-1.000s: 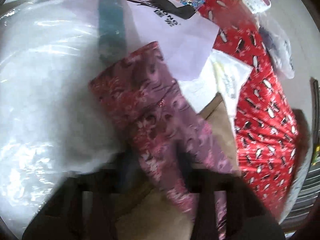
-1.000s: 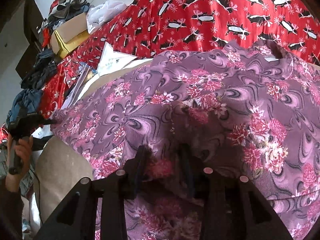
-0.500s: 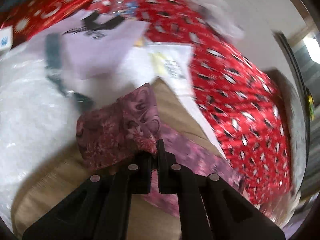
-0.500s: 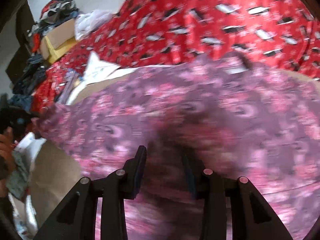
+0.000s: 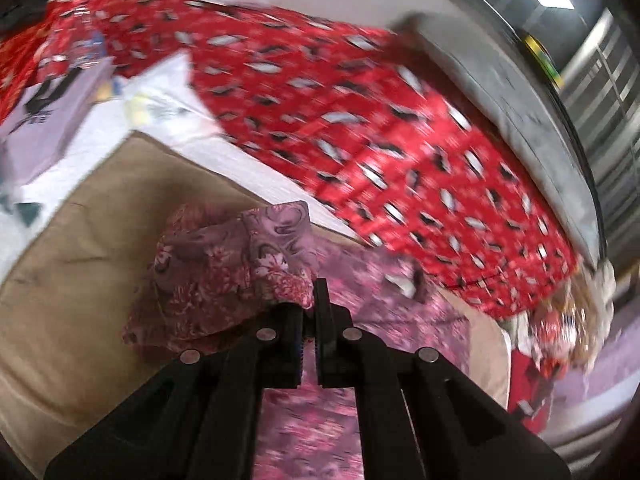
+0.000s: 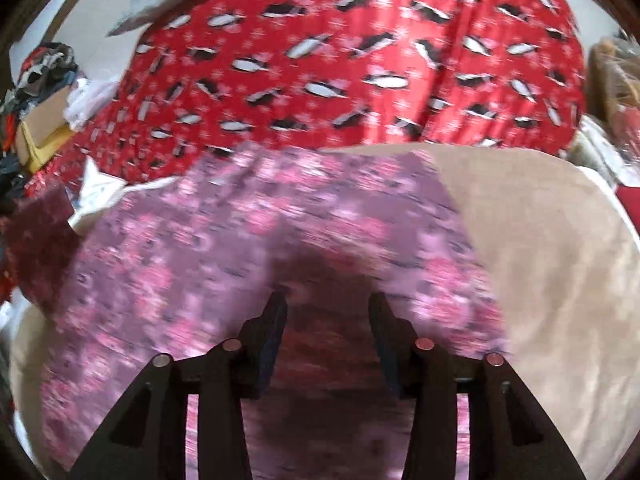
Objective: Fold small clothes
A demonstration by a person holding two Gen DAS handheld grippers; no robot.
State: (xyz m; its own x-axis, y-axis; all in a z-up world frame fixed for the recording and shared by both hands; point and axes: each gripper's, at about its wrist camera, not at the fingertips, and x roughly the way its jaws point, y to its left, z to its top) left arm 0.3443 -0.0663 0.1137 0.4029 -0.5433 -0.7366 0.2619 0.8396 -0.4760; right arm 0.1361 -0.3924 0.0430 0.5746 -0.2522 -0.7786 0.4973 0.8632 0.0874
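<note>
Left gripper [image 5: 310,312] pinching bunched edge of purple floral garment [image 6: 248,248], lifted clear of tan mat [image 6: 552,248] to carry fold across. Right gripper [image 6: 326,308] jaws opening over flat cloth, releasing hold.

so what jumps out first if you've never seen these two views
The bright red penguin-print cloth fills the top of both views. Below it, the purple floral garment lies spread on a beige board. In the left wrist view the left hand-held gripper is shut on a bunched corner of it, while the right hand-held gripper is opening, the fabric between its jaws.
</note>
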